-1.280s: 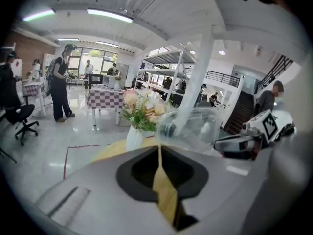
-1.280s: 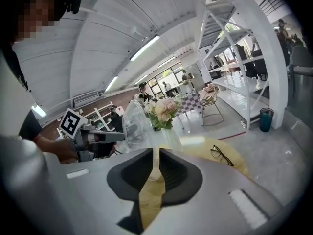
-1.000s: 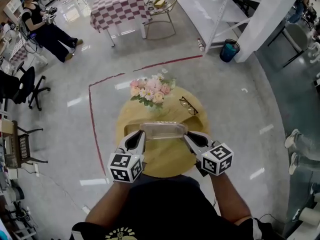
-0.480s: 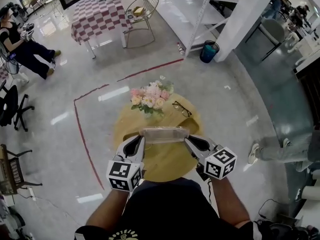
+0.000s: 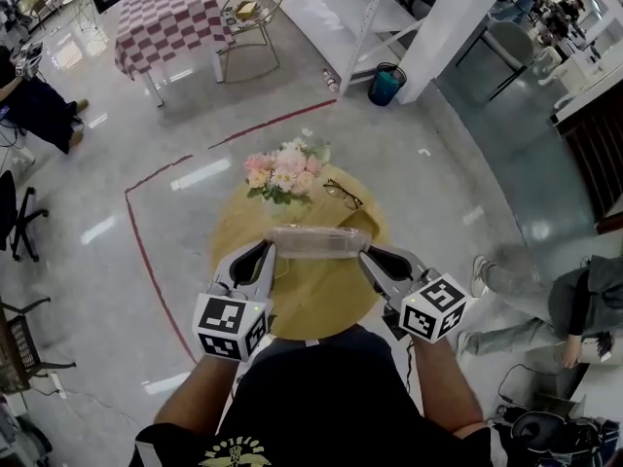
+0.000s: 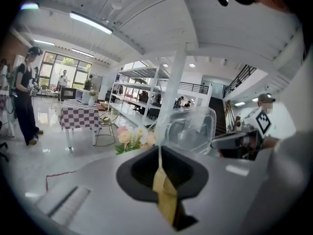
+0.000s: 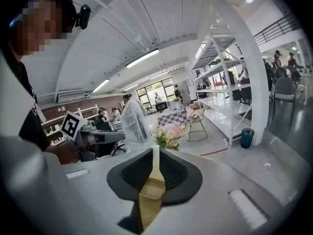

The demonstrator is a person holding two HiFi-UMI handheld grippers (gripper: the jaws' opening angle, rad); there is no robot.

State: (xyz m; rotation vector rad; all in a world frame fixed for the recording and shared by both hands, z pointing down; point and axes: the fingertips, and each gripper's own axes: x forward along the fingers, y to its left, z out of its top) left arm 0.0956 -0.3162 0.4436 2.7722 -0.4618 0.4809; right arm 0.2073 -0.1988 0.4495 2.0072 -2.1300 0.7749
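Note:
I hold a clear plastic container [image 5: 316, 242] level in the air over a round yellow table [image 5: 321, 305]. My left gripper [image 5: 270, 252] is shut on the container's left end and my right gripper [image 5: 365, 254] on its right end. In the left gripper view the container [image 6: 190, 131] rises just beyond the closed jaws [image 6: 159, 148], with the right gripper [image 6: 237, 141] behind it. The right gripper view shows the container [image 7: 133, 121] edge-on above the closed jaws [image 7: 156, 153], and the left gripper [image 7: 98, 137] past it. On the table's far side stand pink flowers [image 5: 282, 175] beside a pair of glasses [image 5: 338, 195].
A red line [image 5: 146, 261] is taped on the glossy floor round the table. Farther off are a checkered table [image 5: 165, 27], a wire chair [image 5: 248, 3], a teal bin [image 5: 386, 84], a white pillar [image 5: 453, 17] and shelving. A person [image 5: 574, 305] sits low at the right.
Both grippers have lifted the container higher and tilted up: the tabletop and glasses have dropped out of the gripper views. The grip on both ends is unchanged.

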